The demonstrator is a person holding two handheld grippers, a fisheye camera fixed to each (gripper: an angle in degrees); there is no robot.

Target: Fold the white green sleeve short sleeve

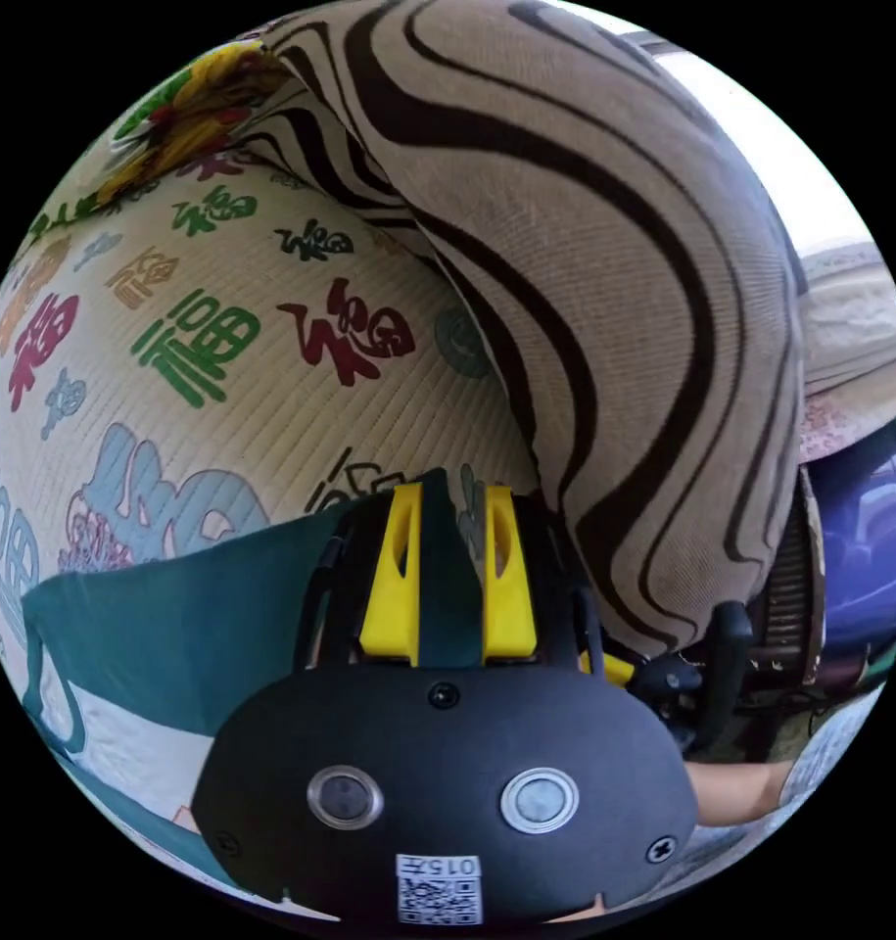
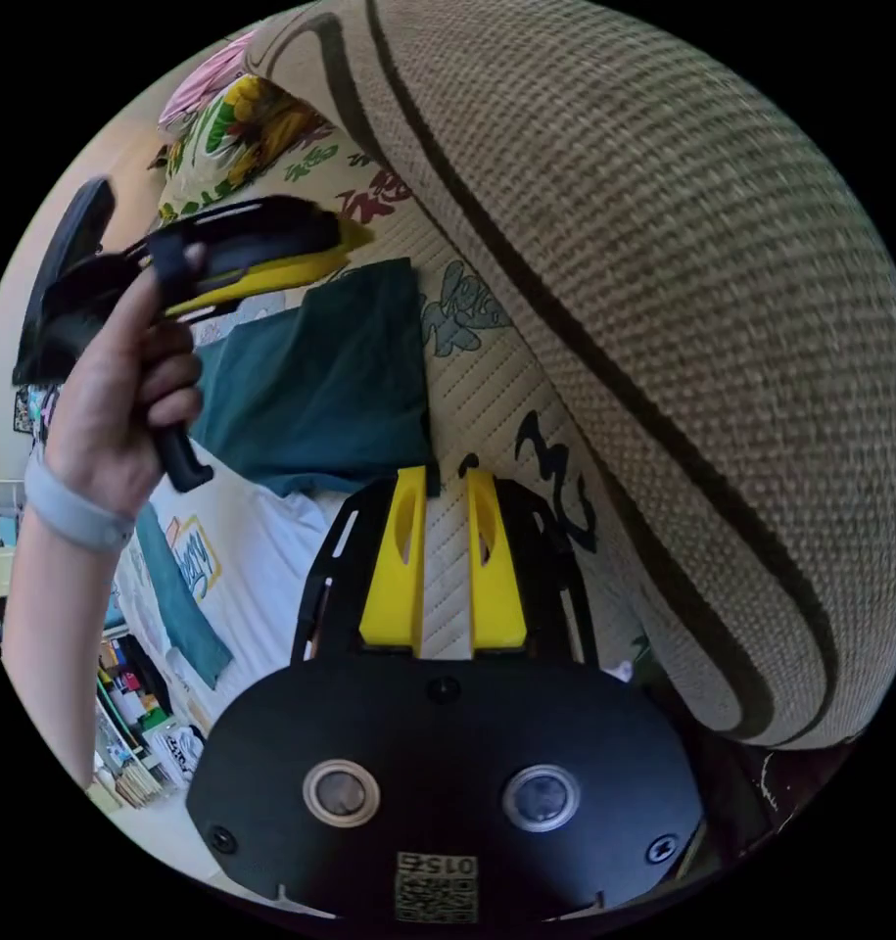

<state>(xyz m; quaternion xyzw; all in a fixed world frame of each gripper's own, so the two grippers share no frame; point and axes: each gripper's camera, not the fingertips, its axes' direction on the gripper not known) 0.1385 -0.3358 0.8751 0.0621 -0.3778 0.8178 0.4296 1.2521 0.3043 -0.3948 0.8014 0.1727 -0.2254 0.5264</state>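
Pinching the green sleeve (image 1: 271,597) between its two yellow jaws, the left gripper (image 1: 449,509) sits low in the left gripper view. The sleeve cloth runs up between the jaws and spreads off to the gripper's left, over the white part of the shirt (image 1: 124,744). The shirt lies on a mat (image 1: 173,343) with big coloured signs. A striped pillow (image 1: 604,294) rises just beside the gripper on its right and touches the mat. The other gripper's black handle (image 1: 722,666) and a hand (image 1: 731,788) show low on the right.

In the right gripper view, the right gripper (image 2: 446,490) points at the mat (image 2: 467,392). Its jaws stand a little apart with bare mat between them. The left jaw tip is at the sleeve's (image 2: 320,392) corner; I cannot tell if it grips it. The shirt (image 2: 261,558) lies to the gripper's left. Up and left, a hand (image 2: 115,411) holds the left gripper (image 2: 354,235) at the sleeve's far edge. The pillow (image 2: 663,343) looms on the right.
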